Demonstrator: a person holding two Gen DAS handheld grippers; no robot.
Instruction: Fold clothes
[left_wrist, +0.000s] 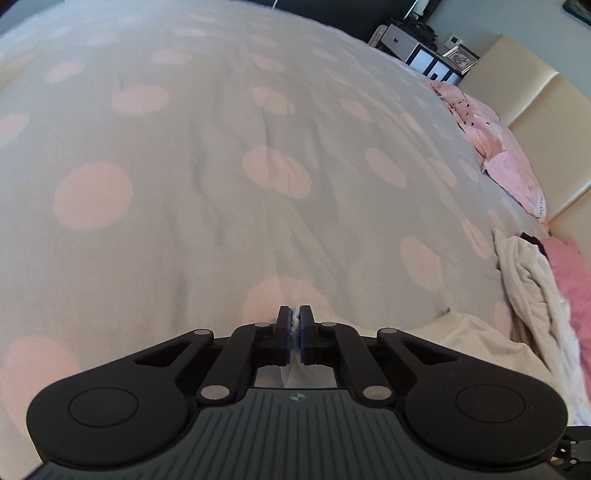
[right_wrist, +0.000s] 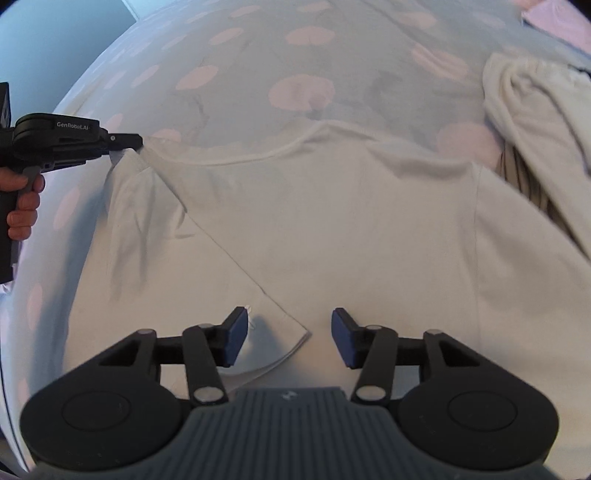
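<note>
A cream T-shirt lies flat on the grey bedspread with pink dots, neckline away from me. Its left sleeve is folded over the body, the sleeve cuff lying between my right gripper's fingers. My right gripper is open just above that cuff. My left gripper is shut on the shirt's left shoulder corner; white cloth shows between its pads. It also shows in the right wrist view, at the shirt's upper left corner, with the person's hand on its handle.
A second cream garment lies bunched at the right; it also shows in the left wrist view next to a pink garment. Pink pillows lie against a cream headboard. A shelf stands beyond the bed.
</note>
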